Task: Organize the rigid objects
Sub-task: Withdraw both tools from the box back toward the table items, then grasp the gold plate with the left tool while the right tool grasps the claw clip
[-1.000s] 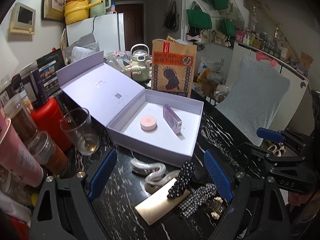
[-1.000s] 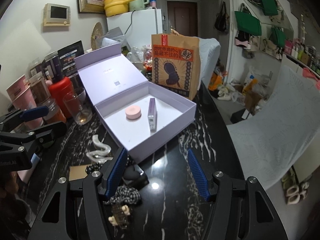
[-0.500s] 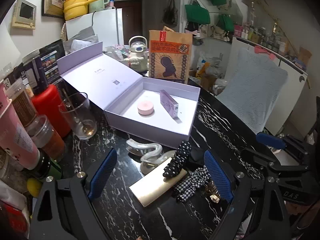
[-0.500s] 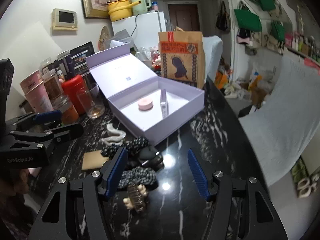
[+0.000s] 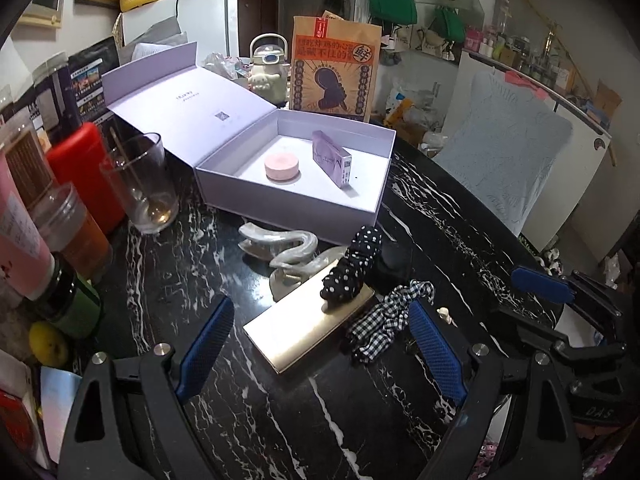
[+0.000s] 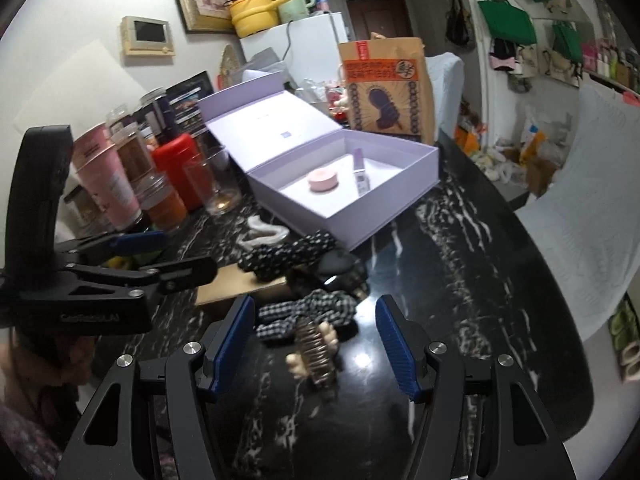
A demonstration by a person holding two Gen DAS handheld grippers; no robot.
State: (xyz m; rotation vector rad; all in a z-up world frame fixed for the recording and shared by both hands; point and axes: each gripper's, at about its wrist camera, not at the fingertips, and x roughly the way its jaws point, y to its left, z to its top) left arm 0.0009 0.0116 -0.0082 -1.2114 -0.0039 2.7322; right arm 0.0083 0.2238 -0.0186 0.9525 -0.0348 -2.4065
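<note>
An open lilac box (image 5: 372,208) (image 6: 404,196) on the black marble table holds a pink round tin (image 5: 281,166) (image 6: 323,179) and a small purple carton (image 5: 332,158) (image 6: 361,172). In front of it lie a white wavy hair clip (image 5: 286,254), a gold flat case (image 5: 296,330), a polka-dot scrunchie (image 5: 356,264), a checked scrunchie (image 5: 390,312) (image 6: 308,312) and a brown claw clip (image 6: 314,350). My left gripper (image 5: 320,346) is open and empty, above the gold case. My right gripper (image 6: 316,340) is open and empty, with the claw clip between its fingers' line.
A glass (image 5: 140,184), red bottle (image 5: 86,168), jars and tubes crowd the table's left. A brown paper bag (image 5: 334,68) stands behind the box. The table edge runs along the right, beside a cloth-covered chair (image 5: 516,152).
Both grippers have pulled back from the box toward the near table edge. The hair items now sit closer under them. Nothing was picked up.
</note>
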